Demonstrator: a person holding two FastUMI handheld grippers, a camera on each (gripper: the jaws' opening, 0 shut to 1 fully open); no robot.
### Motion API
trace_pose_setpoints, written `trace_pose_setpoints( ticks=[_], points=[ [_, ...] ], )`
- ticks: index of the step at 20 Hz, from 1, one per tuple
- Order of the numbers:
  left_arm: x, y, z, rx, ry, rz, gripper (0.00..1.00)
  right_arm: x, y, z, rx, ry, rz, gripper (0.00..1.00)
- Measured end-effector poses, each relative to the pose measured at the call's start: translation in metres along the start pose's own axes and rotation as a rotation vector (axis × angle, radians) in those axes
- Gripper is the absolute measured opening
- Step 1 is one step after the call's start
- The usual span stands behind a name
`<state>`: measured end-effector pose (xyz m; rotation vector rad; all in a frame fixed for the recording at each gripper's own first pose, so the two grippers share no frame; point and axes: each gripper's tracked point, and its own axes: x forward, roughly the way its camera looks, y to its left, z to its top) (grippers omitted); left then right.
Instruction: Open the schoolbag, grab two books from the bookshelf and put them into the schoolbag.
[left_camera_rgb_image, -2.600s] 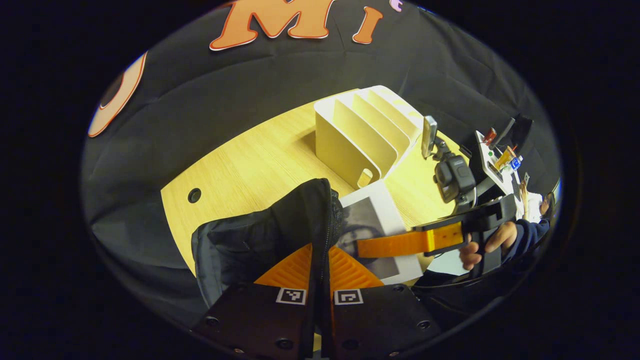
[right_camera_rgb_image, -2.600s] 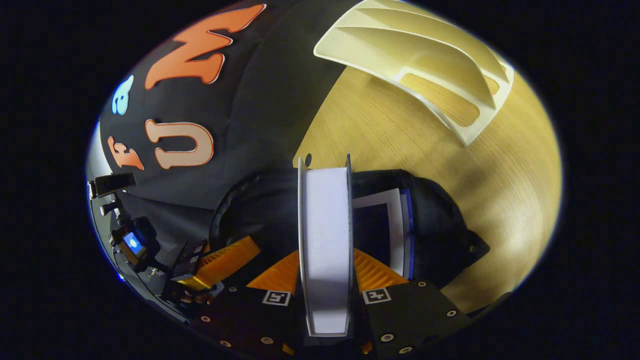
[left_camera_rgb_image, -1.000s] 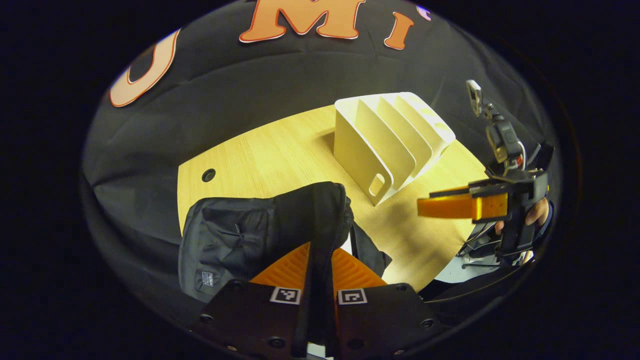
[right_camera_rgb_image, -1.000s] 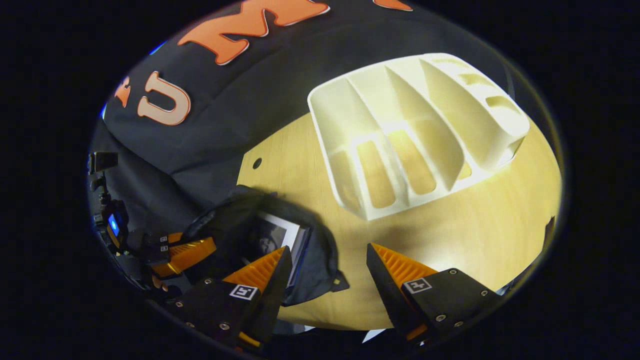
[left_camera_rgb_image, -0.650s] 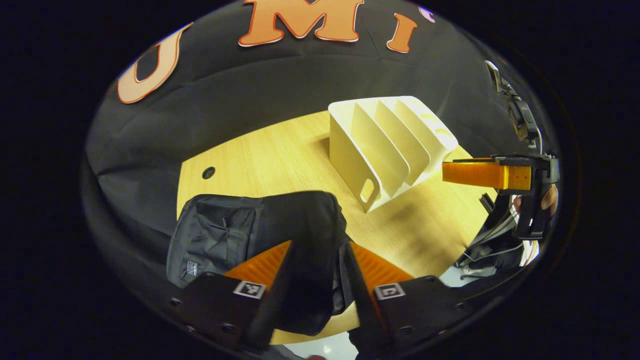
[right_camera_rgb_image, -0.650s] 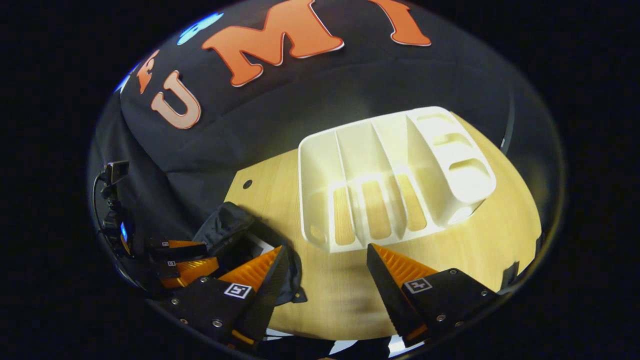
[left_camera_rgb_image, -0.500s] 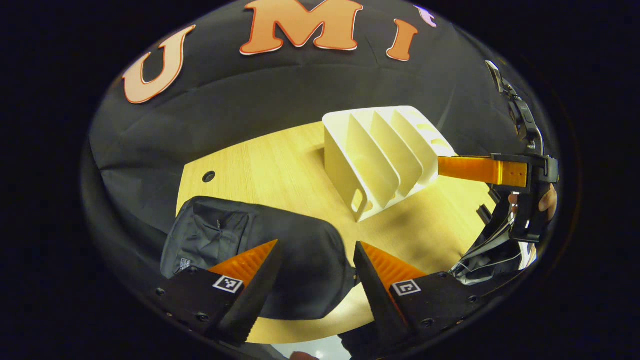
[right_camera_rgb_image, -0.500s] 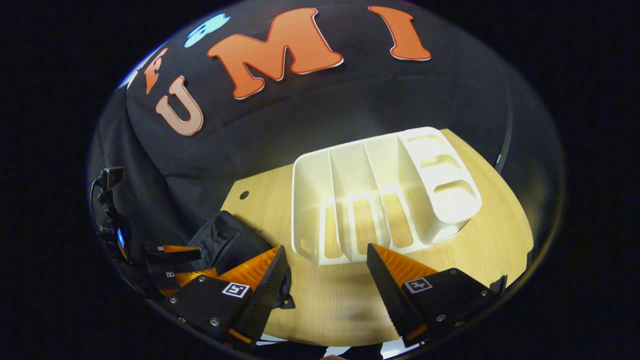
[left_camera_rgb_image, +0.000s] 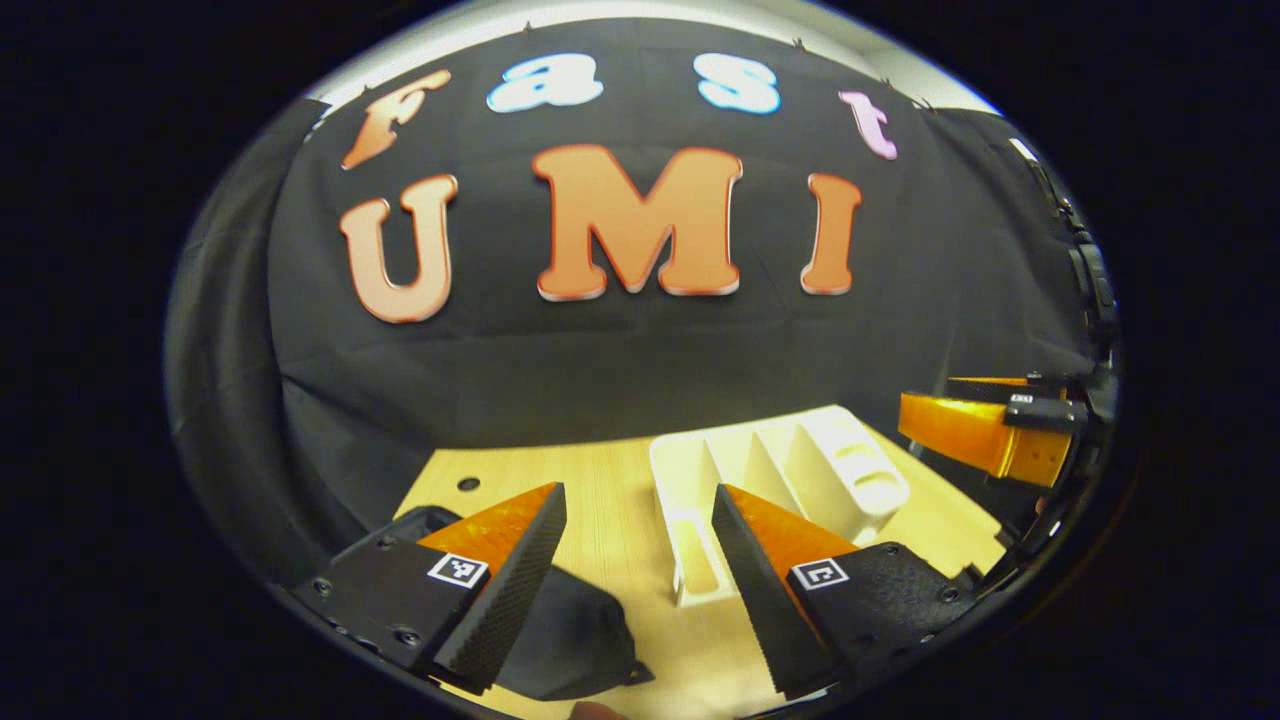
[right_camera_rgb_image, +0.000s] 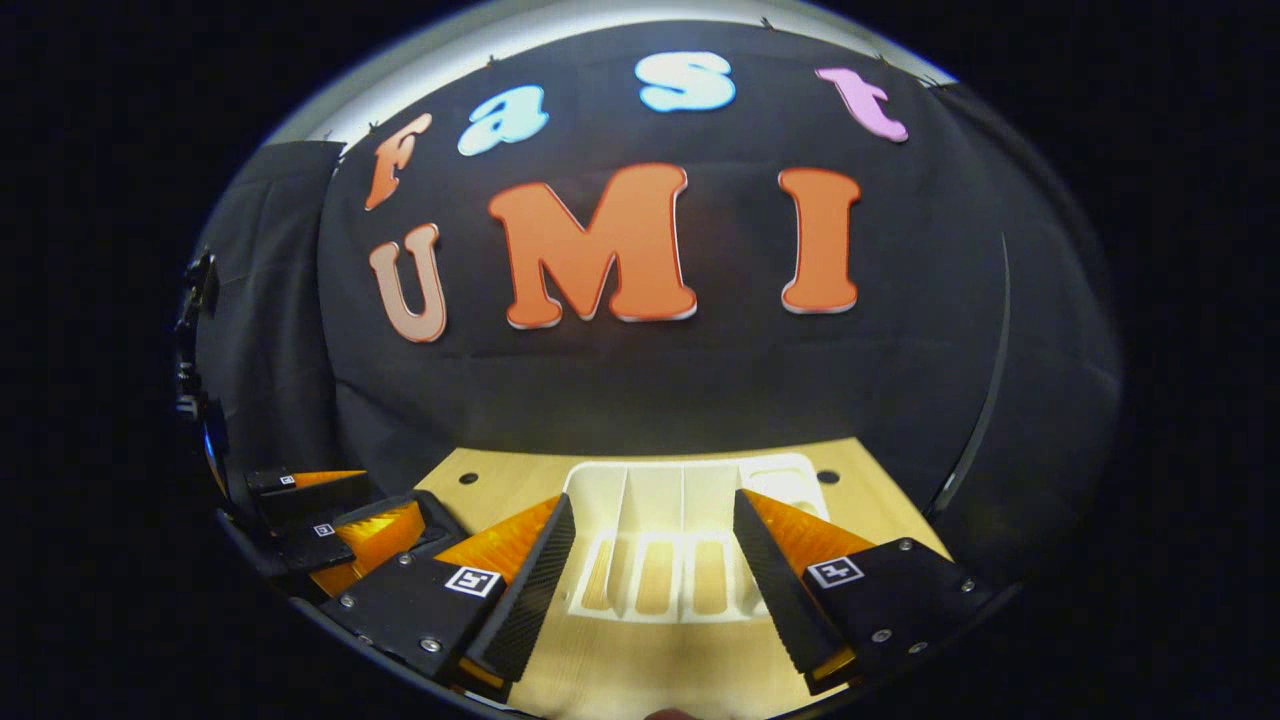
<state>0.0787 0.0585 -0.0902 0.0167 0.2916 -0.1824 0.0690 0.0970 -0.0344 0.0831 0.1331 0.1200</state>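
Black cloth backs the desk (left_camera_rgb_image: 610, 500). Left gripper view: left tongs (left_camera_rgb_image: 637, 560) gape empty, schoolbag (left_camera_rgb_image: 565, 640) low and near, bookshelf (left_camera_rgb_image: 780, 480) ahead-right. Right gripper view: right tongs (right_camera_rgb_image: 655, 570) spread empty, bookshelf (right_camera_rgb_image: 690, 490) dead ahead, slots running away, so they're probably closer to it.

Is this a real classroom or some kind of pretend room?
Probably a pretend room, a recording booth: a black cloth wall hangs behind a small wooden table holding just a white bookshelf and a black schoolbag, with both grippers open.

Wooden table (left_camera_rgb_image: 610, 500) — two cable holes
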Motion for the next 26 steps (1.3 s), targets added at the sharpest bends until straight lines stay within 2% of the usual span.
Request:
trace_pose_setpoints(
  ticks=[3,6,9,15,26],
  points=[
    [-0.005,-0.009,0.035,-0.020,-0.128,0.046,0.94,-0.011,0.000,0.010,-0.057,-0.049,0.000,0.95],
    [-0.016,-0.005,0.058,-0.049,-0.225,0.088,0.94,-0.018,0.005,0.025,-0.027,-0.070,0.015,0.95],
    [-0.025,-0.007,0.068,-0.076,-0.296,0.079,0.94,-0.027,0.012,0.034,-0.026,-0.114,-0.017,0.95],
    [-0.033,0.001,0.089,-0.051,-0.397,0.070,0.93,-0.033,0.026,0.039,-0.040,-0.170,-0.047,0.95],
    [-0.030,0.014,0.083,-0.024,-0.409,0.078,0.93,-0.025,0.044,0.035,-0.047,-0.140,-0.071,0.95]
  ],
)
